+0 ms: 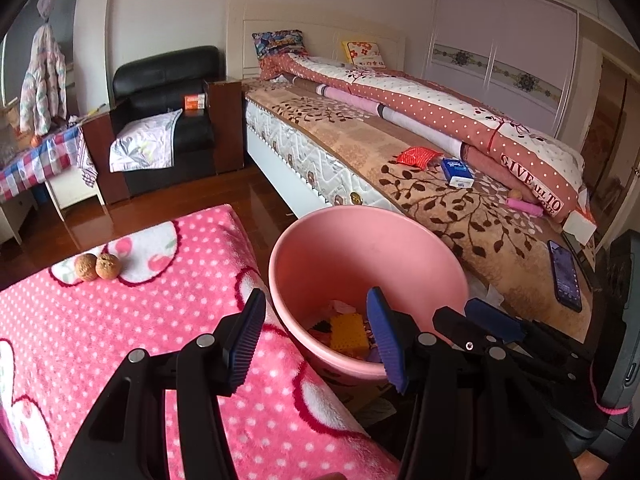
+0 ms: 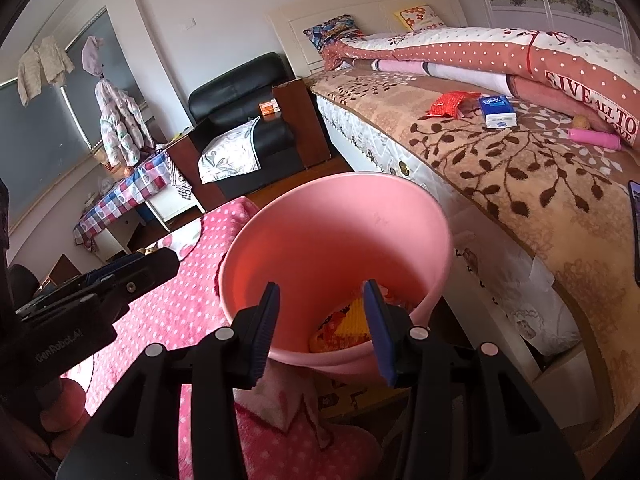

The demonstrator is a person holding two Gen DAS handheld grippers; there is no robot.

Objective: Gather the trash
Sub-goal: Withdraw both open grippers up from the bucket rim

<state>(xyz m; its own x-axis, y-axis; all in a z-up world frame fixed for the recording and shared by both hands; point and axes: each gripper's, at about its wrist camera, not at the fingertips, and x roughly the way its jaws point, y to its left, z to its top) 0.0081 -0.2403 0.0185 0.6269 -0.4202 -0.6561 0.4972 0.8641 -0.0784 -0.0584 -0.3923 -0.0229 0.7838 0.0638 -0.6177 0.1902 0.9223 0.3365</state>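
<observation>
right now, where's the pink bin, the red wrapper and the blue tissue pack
pink bin [image 1: 362, 210], left wrist view, far rim
red wrapper [image 1: 416, 156], left wrist view, middle of its face
blue tissue pack [image 2: 498, 109], right wrist view, top face

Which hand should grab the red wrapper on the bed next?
Probably the right gripper: it is open and empty, and the red wrapper lies on the bed on its side of the pink bin.

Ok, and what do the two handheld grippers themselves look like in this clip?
Both are black plastic. The left gripper and the right gripper each have two angled fingers with silver pivot pins and ribbed blue pads. Seen from the right wrist view, the left gripper's body carries pale "GenRobot.AI" lettering. A pink cord hangs beside the right gripper's body in the left wrist view. No sleeves are visible.
</observation>
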